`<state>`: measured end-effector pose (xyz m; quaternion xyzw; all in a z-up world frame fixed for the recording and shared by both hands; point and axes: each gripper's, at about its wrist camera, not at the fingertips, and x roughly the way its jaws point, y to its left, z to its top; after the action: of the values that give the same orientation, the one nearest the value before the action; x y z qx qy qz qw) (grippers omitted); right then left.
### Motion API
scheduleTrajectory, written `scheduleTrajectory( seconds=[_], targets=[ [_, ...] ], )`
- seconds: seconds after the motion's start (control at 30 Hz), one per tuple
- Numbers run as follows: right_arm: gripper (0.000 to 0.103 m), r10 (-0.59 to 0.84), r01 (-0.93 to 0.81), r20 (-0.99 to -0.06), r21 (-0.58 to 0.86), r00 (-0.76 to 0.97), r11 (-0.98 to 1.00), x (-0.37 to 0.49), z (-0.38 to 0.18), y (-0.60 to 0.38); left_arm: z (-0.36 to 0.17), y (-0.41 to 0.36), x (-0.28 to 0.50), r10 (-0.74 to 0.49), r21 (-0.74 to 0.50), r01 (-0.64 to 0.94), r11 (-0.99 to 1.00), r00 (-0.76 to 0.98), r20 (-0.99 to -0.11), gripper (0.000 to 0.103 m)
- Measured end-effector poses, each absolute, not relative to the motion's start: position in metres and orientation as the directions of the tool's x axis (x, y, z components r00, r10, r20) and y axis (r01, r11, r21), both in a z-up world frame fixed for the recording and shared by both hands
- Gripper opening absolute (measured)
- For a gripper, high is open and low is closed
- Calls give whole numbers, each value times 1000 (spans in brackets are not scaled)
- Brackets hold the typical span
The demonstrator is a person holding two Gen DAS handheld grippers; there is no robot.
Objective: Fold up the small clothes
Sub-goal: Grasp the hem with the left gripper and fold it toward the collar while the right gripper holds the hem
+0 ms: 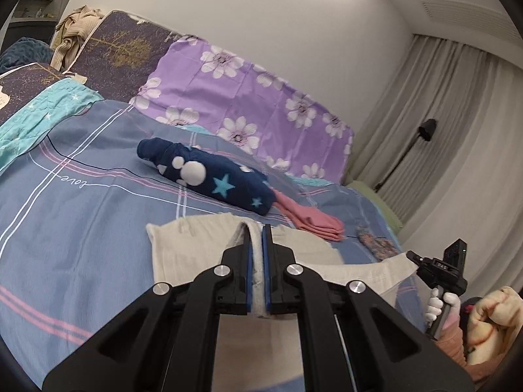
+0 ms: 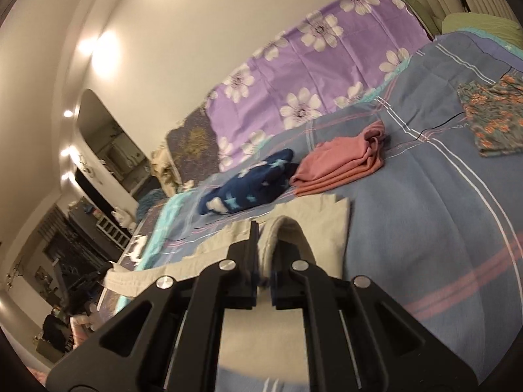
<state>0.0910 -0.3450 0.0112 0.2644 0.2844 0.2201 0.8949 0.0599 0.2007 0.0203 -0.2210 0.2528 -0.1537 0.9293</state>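
Note:
A cream garment (image 1: pixel 183 248) lies on the blue striped bedsheet (image 1: pixel 81 228). My left gripper (image 1: pixel 257 238) is shut on a fold of the cream garment, held a little above the bed. My right gripper (image 2: pixel 265 238) is shut on another edge of the same cream garment (image 2: pixel 313 225). In the left wrist view the right gripper's body (image 1: pixel 441 271) shows at the far right, held by a white-gloved hand.
A folded navy star-print garment (image 1: pixel 209 176) and a folded pink garment (image 1: pixel 313 222) lie behind the cream one. A floral cloth (image 2: pixel 490 114) lies further right. Purple flowered pillows (image 1: pixel 248 98) line the wall. A curtain (image 1: pixel 457 130) and a lamp stand (image 1: pixel 425 130) are to the right.

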Motion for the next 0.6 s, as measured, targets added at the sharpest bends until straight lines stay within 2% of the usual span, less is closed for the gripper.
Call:
scheduleTrajectory(
  seconds=[0.13, 0.3, 0.4, 0.6],
  targets=[
    [5, 523, -159, -486, 608, 700, 778, 159, -30, -338, -24, 203, 130, -356, -477, 78, 875, 773, -525, 5],
    [5, 508, -79, -607, 592, 611, 802, 205, -91, -328, -95, 211, 168, -332, -492, -41, 869, 689, -644, 5],
    [7, 512, -60, -632, 594, 581, 802, 210, -110, -328, -117, 215, 169, -349, -518, -60, 853, 673, -652, 5],
    [13, 518, -105, -639, 568, 569, 817, 201, -99, -327, -105, 216, 155, -376, -530, -23, 847, 679, -631, 6]
  ],
)
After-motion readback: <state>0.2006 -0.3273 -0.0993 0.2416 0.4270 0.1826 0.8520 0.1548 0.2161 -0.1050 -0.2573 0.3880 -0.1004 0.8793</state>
